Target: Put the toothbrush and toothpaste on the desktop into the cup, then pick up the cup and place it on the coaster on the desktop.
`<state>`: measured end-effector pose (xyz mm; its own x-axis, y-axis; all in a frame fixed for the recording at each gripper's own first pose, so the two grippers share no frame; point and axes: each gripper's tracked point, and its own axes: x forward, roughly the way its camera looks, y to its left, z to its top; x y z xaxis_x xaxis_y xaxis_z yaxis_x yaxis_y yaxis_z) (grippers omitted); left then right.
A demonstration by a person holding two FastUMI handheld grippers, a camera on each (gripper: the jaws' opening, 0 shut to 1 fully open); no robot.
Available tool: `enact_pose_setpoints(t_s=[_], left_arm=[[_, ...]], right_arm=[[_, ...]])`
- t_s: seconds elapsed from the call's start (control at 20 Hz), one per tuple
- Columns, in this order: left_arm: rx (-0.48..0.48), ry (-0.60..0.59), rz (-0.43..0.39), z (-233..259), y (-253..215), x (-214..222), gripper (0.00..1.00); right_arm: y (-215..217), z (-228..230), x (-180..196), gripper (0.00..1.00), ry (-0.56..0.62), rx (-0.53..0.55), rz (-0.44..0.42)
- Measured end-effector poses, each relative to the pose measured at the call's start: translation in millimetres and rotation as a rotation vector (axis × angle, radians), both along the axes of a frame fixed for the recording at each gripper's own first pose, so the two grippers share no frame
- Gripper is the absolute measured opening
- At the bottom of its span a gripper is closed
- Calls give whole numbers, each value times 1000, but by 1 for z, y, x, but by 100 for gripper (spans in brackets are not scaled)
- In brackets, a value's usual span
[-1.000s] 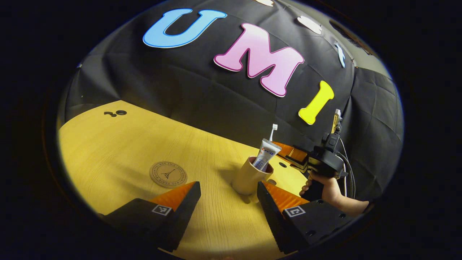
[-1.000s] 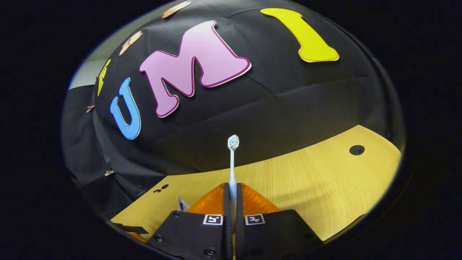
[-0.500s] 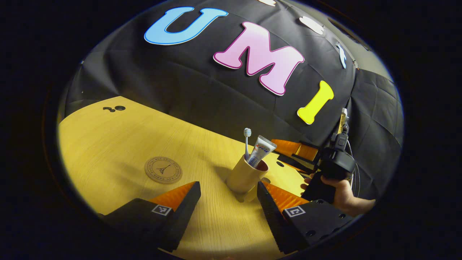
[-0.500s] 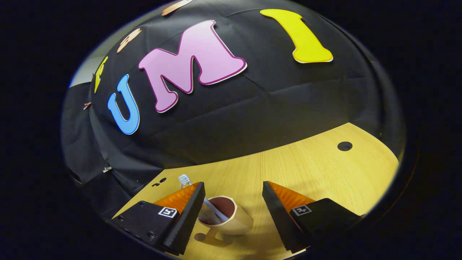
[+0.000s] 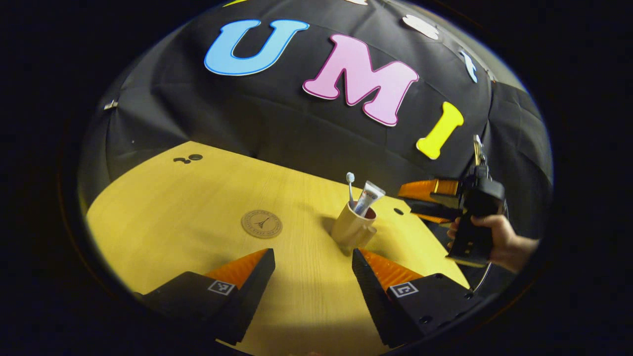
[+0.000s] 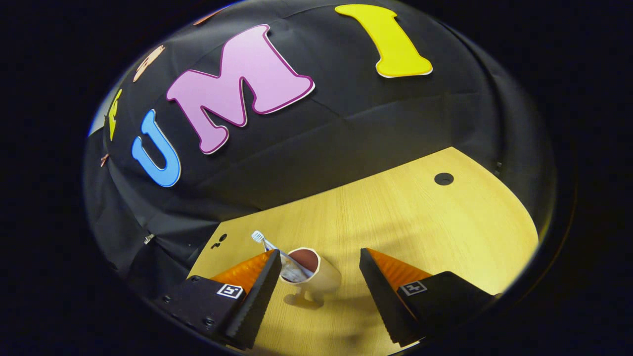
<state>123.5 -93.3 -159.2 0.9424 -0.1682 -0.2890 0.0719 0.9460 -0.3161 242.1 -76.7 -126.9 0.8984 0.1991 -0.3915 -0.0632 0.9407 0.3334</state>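
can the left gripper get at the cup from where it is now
Probably yes. The left gripper is open, and the cup stands ahead of it on bare desk, a little toward its right finger. Nothing lies between them.

Toothbrush [image 5: 350, 185] and toothpaste [image 5: 368, 197] in cup [image 5: 352, 229], coaster [image 5: 261, 224] to its left.

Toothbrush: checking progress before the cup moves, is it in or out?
In. The toothbrush stands in the cup, head up.

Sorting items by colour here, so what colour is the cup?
The cup is beige outside, reddish-brown inside; the inside shows best in the right gripper view.
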Motion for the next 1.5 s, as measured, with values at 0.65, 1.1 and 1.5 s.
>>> enact_pose_setpoints(t_s=[0.65, 1.1, 1.5], left_arm=[[63, 118, -36, -33, 23, -84, 98], [-1, 196, 29, -57, 67, -97, 98], [1, 243, 25, -63, 70, -102, 98]], right_arm=[[55, -49, -22, 98, 419, -97, 84], [73, -126, -16, 98, 659, -204, 63], [84, -151, -3, 97, 712, -208, 33]])
